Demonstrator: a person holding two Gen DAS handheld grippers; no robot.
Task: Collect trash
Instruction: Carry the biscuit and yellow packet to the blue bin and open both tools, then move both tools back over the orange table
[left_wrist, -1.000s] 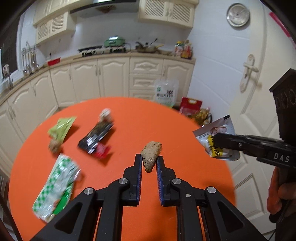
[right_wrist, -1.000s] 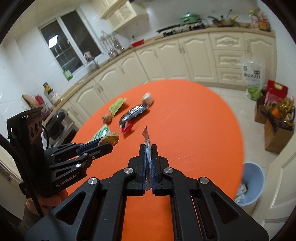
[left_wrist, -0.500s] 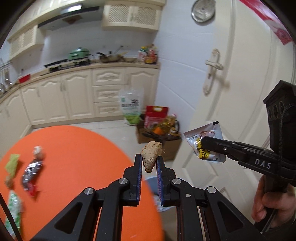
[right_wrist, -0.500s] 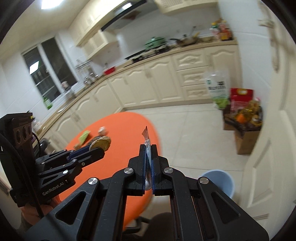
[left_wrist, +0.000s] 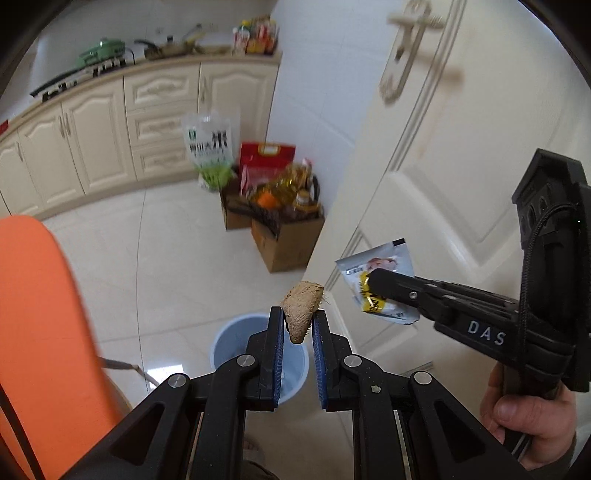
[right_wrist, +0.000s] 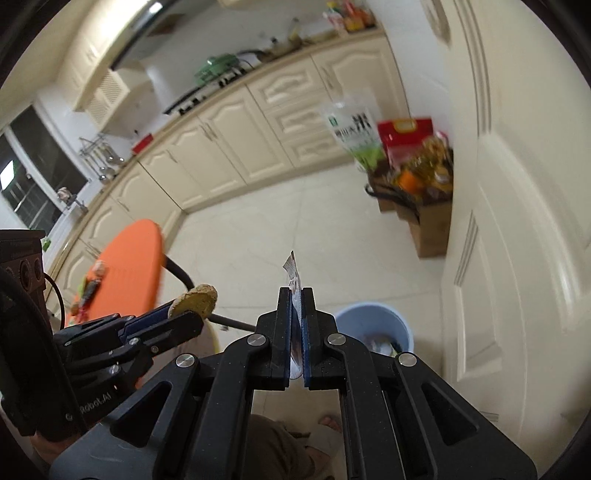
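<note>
My left gripper (left_wrist: 298, 314) is shut on a brown lump of food scrap (left_wrist: 301, 306), held in the air above a light blue bin (left_wrist: 236, 343) on the floor. My right gripper (right_wrist: 295, 295) is shut on a flat silver snack wrapper (right_wrist: 292, 271), seen edge-on. In the left wrist view the wrapper (left_wrist: 376, 280) hangs to the right of the scrap. In the right wrist view the bin (right_wrist: 373, 325) stands just right of my fingers, with some trash inside, and the left gripper (right_wrist: 177, 314) holds the scrap (right_wrist: 195, 300) at the left.
The orange round table (left_wrist: 33, 314) is at the left, with several wrappers (right_wrist: 88, 288) on it. A white door (left_wrist: 461, 166) stands close on the right. Cardboard boxes with bags and bottles (left_wrist: 280, 214) sit on the floor by the cabinets (left_wrist: 110, 125).
Both grippers have swung right, away from the table and toward the door, still holding the scrap and wrapper. The blue bin now lies just below and ahead of them.
</note>
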